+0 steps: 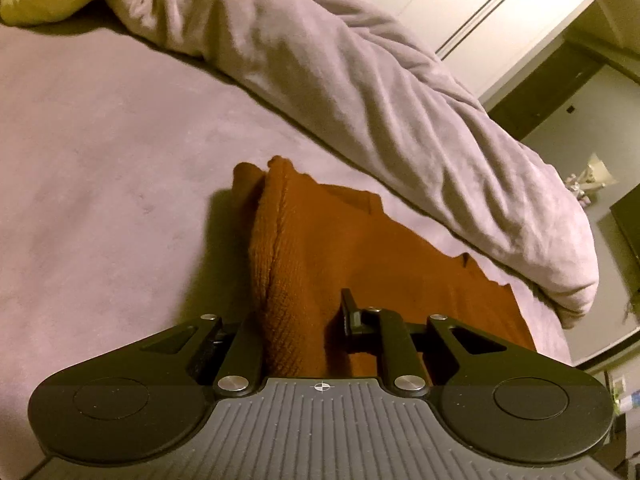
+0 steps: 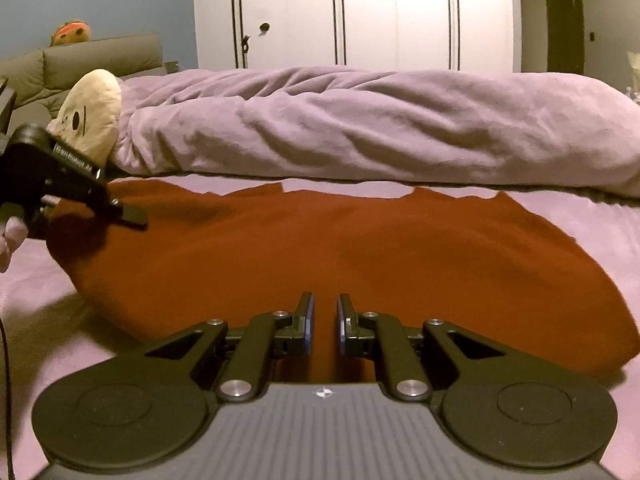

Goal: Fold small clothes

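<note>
Left wrist view: close above the rust-orange knitted garment, tilted, facing along the bed.
Right wrist view: low, near the garment's front edge, facing the white wardrobe.
Shared: garment, rumpled lilac duvet, wardrobe.

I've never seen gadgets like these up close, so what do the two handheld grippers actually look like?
Both look alike. The right gripper is matte black, with two slim fingers that have bluish pad edges, on angled link arms with silver screws. Behind sit two round black discs and a grey ribbed body marked with a small crosshair. The left gripper matches it; from the right wrist view it carries faint white lettering. A thin dark cable hangs nearby.
</note>
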